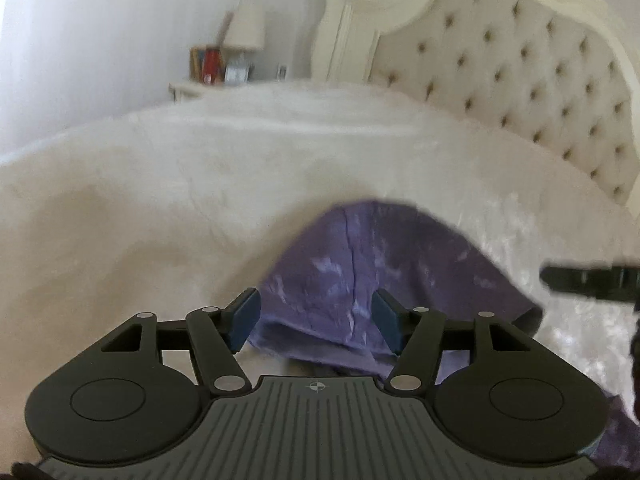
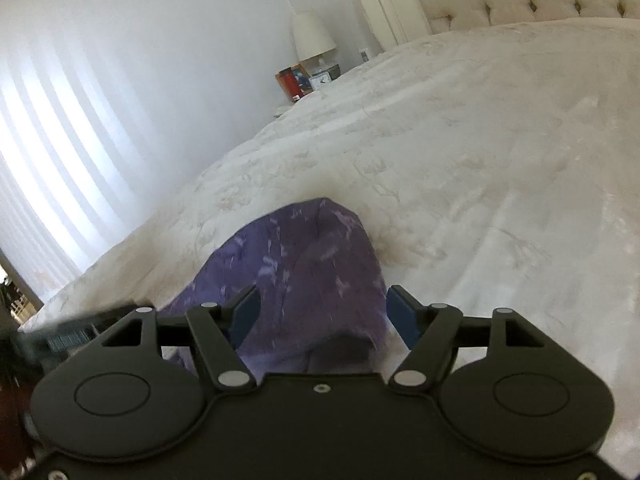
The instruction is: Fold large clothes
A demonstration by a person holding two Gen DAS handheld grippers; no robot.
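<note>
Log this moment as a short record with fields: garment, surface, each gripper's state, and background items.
garment: purple patterned garment, bunched, lying on the bed
surface: bed with cream bedspread
left gripper: open, pads apart, garment between them, not pinched
right gripper: open, pads apart, garment between them, not pinched
headboard: cream tufted headboard
bedside: lamp, books, small clock
image quality: motion blur in both views

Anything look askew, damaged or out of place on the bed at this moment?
Nothing stands out. The purple patterned garment lies folded on the cream bedspread, with open left gripper and right gripper around its near edge.
</note>
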